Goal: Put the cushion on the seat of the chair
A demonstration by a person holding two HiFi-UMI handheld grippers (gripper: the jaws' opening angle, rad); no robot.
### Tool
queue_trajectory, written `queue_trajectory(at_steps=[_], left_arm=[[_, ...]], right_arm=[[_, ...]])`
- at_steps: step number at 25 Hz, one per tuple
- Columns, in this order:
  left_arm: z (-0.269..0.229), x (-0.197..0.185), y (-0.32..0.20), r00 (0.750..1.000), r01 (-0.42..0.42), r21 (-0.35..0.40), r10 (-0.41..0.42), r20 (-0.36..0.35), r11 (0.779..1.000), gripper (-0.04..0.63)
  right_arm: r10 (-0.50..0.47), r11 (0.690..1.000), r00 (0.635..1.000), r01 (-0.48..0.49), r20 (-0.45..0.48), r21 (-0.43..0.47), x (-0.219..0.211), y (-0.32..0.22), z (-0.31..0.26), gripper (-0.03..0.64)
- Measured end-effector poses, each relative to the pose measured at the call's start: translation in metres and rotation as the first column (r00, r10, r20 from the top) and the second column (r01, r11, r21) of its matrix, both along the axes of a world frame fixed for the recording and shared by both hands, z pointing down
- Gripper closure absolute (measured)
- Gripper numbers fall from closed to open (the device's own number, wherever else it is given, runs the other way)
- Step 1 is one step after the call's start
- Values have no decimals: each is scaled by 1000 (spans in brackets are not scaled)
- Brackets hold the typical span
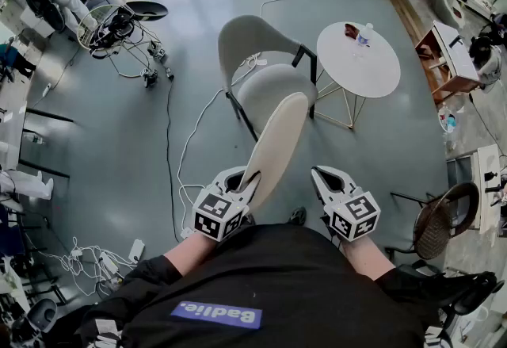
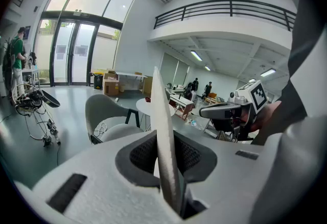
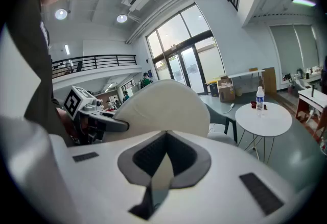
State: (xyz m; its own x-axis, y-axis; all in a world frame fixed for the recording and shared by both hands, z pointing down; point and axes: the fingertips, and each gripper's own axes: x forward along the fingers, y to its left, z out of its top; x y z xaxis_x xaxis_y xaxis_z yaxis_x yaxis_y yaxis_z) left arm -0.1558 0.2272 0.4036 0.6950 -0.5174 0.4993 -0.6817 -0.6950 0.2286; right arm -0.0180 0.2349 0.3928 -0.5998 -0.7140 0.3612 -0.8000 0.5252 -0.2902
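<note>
Head view catches us mid-carry: our left hand-held gripper (image 1: 242, 180) is clamped on the cushion (image 1: 275, 144), held on edge in the air just short of the chair (image 1: 265, 85). Our right hand-held gripper (image 1: 319, 174) is closed and empty. Next, we judge — carry it forward, tip it flat onto the seat.

Our view of chair seat (image 1: 265, 91) partly blocked by cushion (image 1: 277, 140), its bottom edge buried in left gripper (image 1: 240, 180), dark thing (image 1: 351, 31) on table (image 1: 366, 67) too small
</note>
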Motion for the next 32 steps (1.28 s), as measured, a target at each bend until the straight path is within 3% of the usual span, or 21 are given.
queue_trajectory(at_steps=[14,26,32], left_arm=[[3,21,-9,999,27,-1,-27,32,1000,529],[-10,54,-38,987,149,42,-151,54,988,529],[-18,59,-54,984,171,66,-174,44,983,529]], right_arm=[[-41,999,999,42,18,-12,18,-8,7,589],[-78,996,996,80,44,-37,83,-25,20,588],[-72,996,997,73,31,-44,105,-34,21,588]])
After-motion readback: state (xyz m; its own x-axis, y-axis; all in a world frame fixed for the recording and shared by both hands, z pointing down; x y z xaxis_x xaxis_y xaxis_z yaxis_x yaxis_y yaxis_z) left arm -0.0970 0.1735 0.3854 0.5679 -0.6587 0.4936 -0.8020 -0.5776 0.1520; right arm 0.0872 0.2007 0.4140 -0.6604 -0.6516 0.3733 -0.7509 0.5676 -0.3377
